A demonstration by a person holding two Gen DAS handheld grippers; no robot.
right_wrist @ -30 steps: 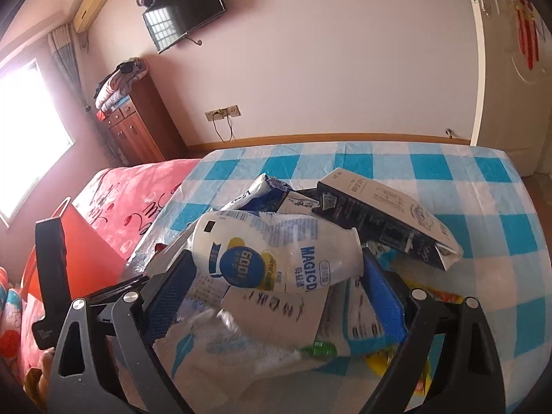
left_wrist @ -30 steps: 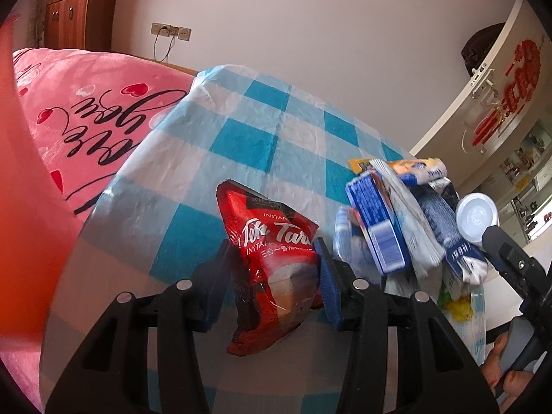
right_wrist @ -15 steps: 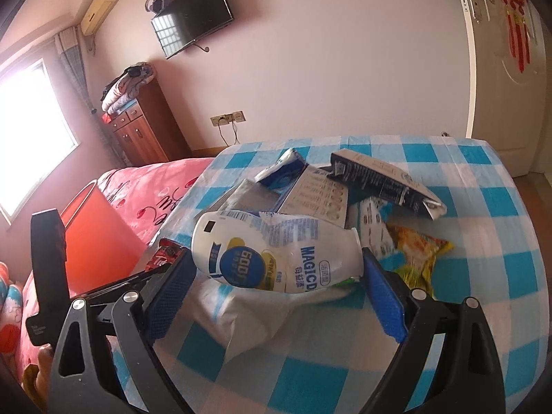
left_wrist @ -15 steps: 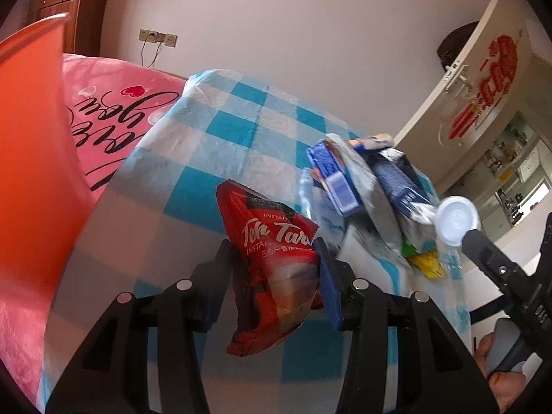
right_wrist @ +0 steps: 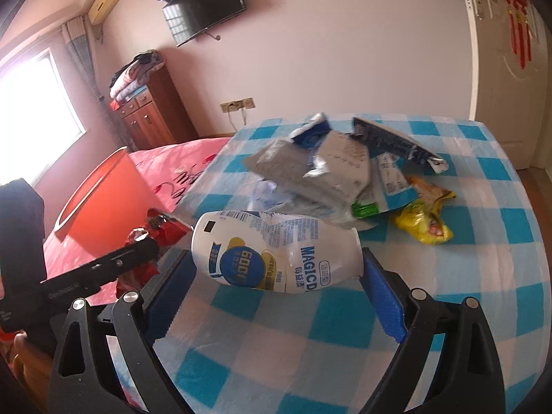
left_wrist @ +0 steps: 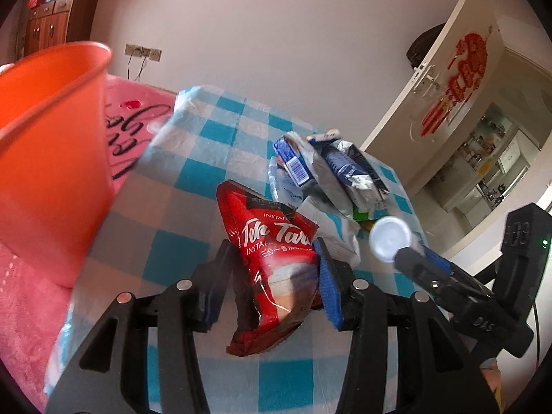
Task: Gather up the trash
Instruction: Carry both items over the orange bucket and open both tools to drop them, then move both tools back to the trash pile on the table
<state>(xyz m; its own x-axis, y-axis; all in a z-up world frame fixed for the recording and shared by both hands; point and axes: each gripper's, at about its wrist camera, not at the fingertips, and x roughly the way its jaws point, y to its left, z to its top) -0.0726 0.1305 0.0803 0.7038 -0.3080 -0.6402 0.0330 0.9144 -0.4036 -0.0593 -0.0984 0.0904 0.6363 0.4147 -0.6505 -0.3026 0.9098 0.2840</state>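
Both grippers have lifted and swung toward the orange bin, which now fills the left of the left wrist view where a second ago only its edge showed, and the trash pile has dropped back across the worktop. Clamped between the fingers of the left gripper is a red sachet reading "Teh Tarik" in part and "INSTANT", held above the checked cloth, near the bin but not yet over it. The right gripper grips a white bottle end to end, its label showing "MAGICD" and "600", also off the worktop. Judging by this, the task is at an early stage: two pieces are in transit, none seen inside the bin. Left on the cloth are a blue carton, silver and dark wrappers, and a yellow packet. Pink bedding with black script lies beyond; its words are unreadable.
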